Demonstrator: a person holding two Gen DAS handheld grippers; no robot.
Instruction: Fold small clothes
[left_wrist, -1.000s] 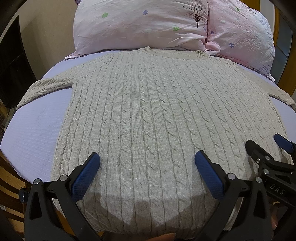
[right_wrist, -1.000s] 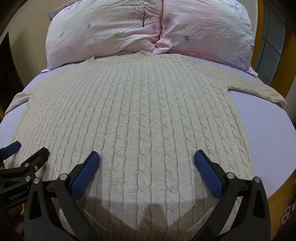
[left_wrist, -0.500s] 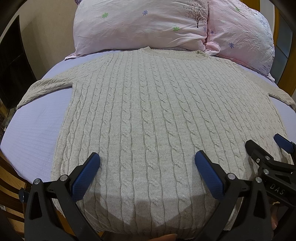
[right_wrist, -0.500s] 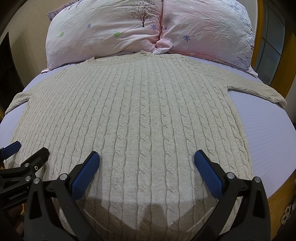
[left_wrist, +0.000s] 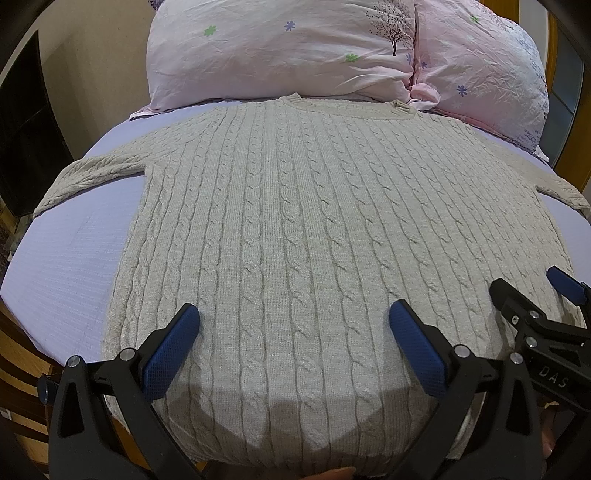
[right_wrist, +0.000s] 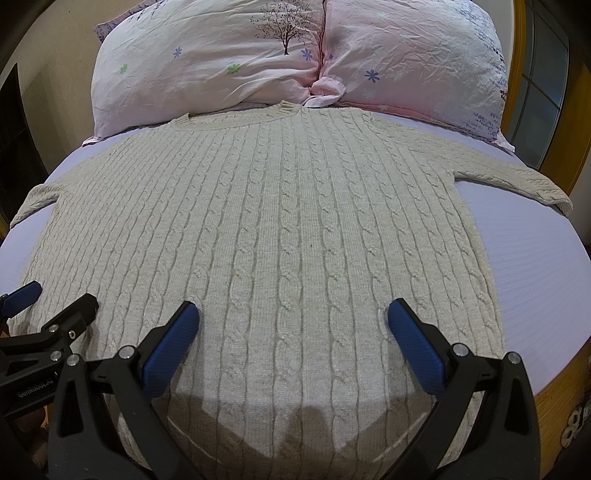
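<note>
A beige cable-knit sweater (left_wrist: 295, 221) lies flat and face up on a lilac bed sheet (left_wrist: 74, 251), neck toward the pillows, both sleeves spread out to the sides. It also shows in the right wrist view (right_wrist: 288, 221). My left gripper (left_wrist: 293, 332) is open and empty, hovering over the hem's left part. My right gripper (right_wrist: 293, 330) is open and empty over the hem's right part. Each gripper appears at the edge of the other's view: the right gripper (left_wrist: 535, 306), the left gripper (right_wrist: 51, 306).
Two pink floral pillows (right_wrist: 207, 62) (right_wrist: 417, 62) lie at the head of the bed, touching the sweater's collar. The wooden bed frame (right_wrist: 561, 398) shows at the near edges. A window (right_wrist: 546, 74) stands at the far right.
</note>
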